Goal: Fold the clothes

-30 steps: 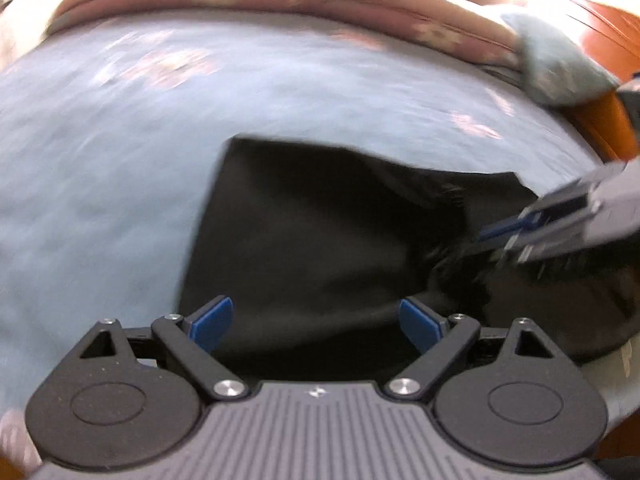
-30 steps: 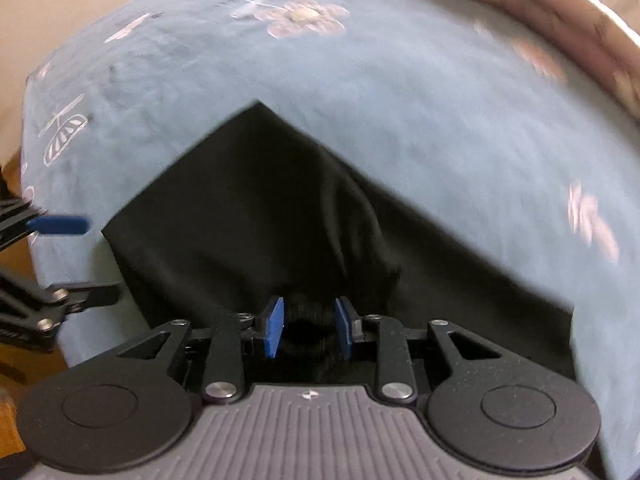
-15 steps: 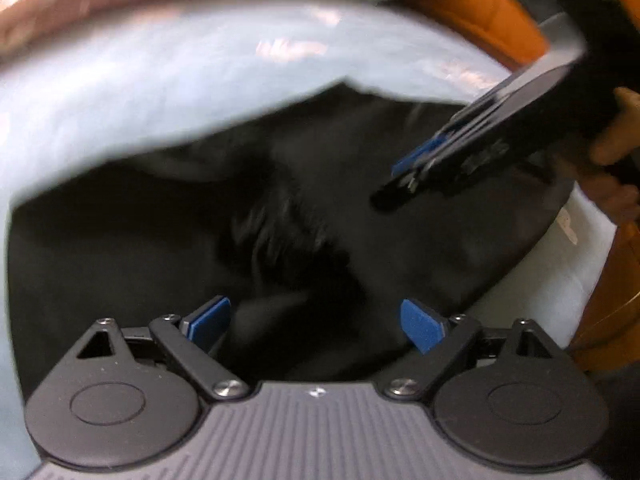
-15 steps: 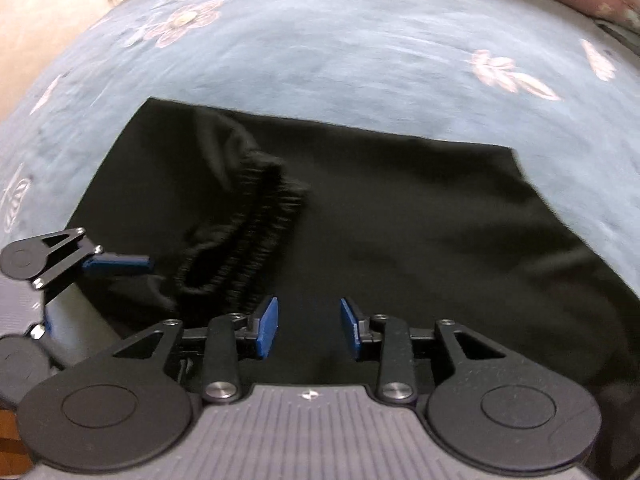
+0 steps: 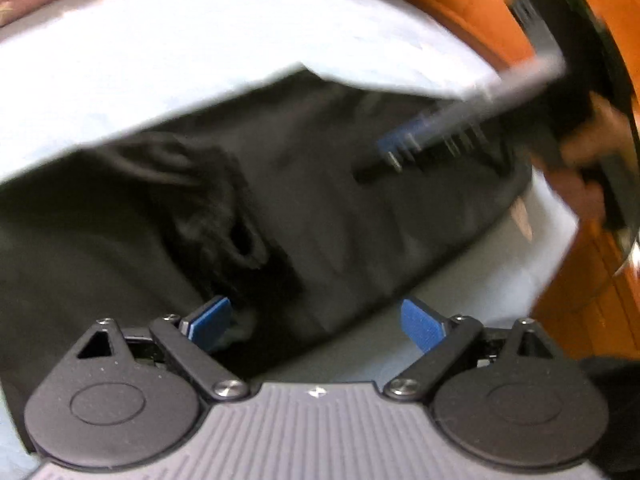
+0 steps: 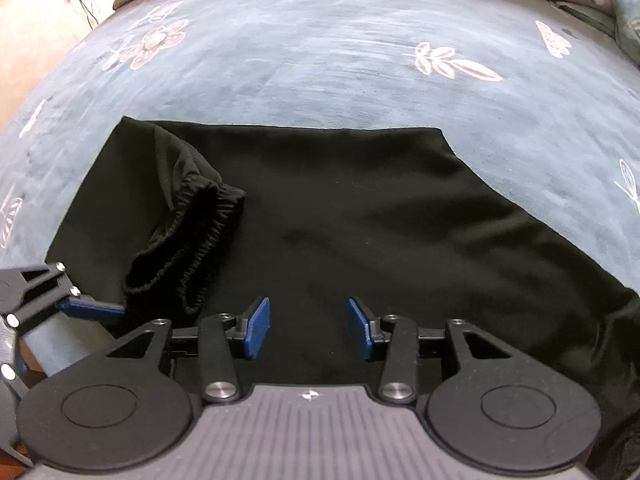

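Black garment (image 6: 360, 216) lies spread on the bed (image 6: 320, 60), over a pale blue cover with pink flowers. Its far edge runs straight across; the right edge slants down toward the near corner. Wide bare cover lies beyond the far edge and to the right. On the left part of the cloth a gathered elastic band (image 6: 188, 240) sits doubled over on top, bunched and raised.

Right tongs (image 6: 308, 328) point down at the near middle of the garment; the jaws have just been opening and now stand partly apart, nothing pinched between the blue pads. Left tongs (image 5: 316, 320) hang over the near edge of the cloth by the elastic band, jaws wide, nothing gripped. In the left view a hand (image 5: 580, 168) holds the right tongs, blurred, at the right. An orange wooden frame (image 5: 460, 4) borders the bed there.
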Available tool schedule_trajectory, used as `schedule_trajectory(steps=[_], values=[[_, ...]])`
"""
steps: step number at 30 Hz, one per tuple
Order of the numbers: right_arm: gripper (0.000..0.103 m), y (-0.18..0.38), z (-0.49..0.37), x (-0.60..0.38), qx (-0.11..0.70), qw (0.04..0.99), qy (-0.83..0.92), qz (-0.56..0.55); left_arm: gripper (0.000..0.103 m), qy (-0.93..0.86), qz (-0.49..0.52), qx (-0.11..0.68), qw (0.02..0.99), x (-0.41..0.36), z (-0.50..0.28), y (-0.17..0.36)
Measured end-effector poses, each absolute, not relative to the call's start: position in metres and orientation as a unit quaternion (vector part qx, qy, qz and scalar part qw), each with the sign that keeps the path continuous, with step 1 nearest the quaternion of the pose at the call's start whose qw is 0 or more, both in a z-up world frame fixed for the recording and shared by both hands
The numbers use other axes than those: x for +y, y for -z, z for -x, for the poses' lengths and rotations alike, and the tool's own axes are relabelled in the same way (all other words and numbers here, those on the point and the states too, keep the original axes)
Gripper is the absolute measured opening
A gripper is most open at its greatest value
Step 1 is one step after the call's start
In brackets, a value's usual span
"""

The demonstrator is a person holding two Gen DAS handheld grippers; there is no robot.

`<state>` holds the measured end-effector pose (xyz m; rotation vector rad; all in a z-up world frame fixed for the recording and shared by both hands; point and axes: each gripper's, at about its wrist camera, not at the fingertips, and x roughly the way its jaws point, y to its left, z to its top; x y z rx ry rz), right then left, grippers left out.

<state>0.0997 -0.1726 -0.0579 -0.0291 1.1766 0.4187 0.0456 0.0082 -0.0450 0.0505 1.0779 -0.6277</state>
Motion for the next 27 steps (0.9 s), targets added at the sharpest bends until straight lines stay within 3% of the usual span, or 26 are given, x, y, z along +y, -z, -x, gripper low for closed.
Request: schedule_trajectory(steps=[5,7,11,19,24,27], values=[[0.046,0.052,-0.091,-0.164,0.532,0.811,-0.242,-0.008,0.092,0.245,0.044,0.456,0.855,0.050,-0.101,0.041],[0.040,0.050,-0.087,-0.155,0.522,0.807,-0.275,-0.017,0.092,0.256,0.122,0.456,0.844,0.065,-0.130,0.054],[0.040,0.055,-0.077,-0.132,0.511,0.790,-0.340,-0.009,0.092,0.259,0.246,0.480,0.801,0.083,-0.180,0.090],[0.040,0.054,-0.076,-0.086,0.475,0.772,-0.422,-0.002,0.092,0.234,0.224,0.479,0.816,0.074,-0.198,0.106],[0.041,0.068,-0.085,-0.083,0.512,0.764,-0.391,0.015,0.092,0.227,0.176,0.484,0.826,0.072,-0.177,0.081],[0.064,0.055,-0.086,-0.111,0.534,0.771,-0.346,-0.008,0.092,0.213,0.114,0.482,0.842,0.068,-0.154,0.056]])
